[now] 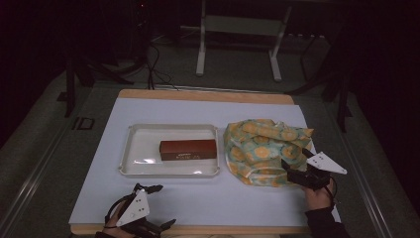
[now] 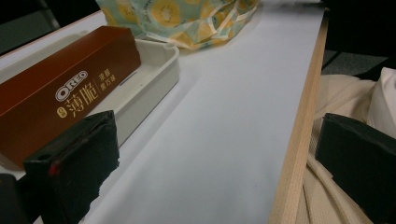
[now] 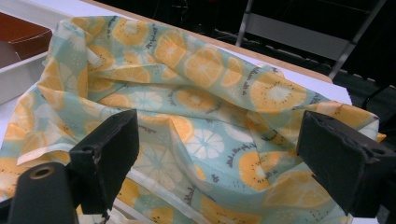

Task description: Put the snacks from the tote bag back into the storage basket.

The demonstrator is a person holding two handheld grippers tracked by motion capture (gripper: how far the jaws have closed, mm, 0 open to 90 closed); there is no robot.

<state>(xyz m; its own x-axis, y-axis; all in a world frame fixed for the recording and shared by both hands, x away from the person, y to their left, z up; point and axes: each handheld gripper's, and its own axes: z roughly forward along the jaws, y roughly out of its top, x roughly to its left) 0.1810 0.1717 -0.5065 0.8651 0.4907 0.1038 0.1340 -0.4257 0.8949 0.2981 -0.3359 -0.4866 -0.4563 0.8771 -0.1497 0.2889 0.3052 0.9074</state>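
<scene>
A brown Oreo box (image 1: 188,149) lies in a white tray (image 1: 130,157) at mid-table; the left gripper view shows the box (image 2: 60,88) and the tray's wall (image 2: 154,74) close by. To its right sits a crumpled fabric bag (image 1: 262,148) printed with orange slices on pale green, spread wide in the right gripper view (image 3: 196,107). My left gripper (image 1: 161,206) is open near the table's front edge, below the tray, holding nothing. My right gripper (image 1: 294,157) is open at the bag's right front edge, jaws apart over the fabric.
A white mat (image 1: 208,198) covers the wooden table (image 1: 203,95). Its wooden front edge (image 2: 299,140) runs by the left gripper, with cream clothing (image 2: 345,102) beyond. A white metal frame (image 1: 237,44) and cables (image 1: 153,69) stand on the dark floor behind.
</scene>
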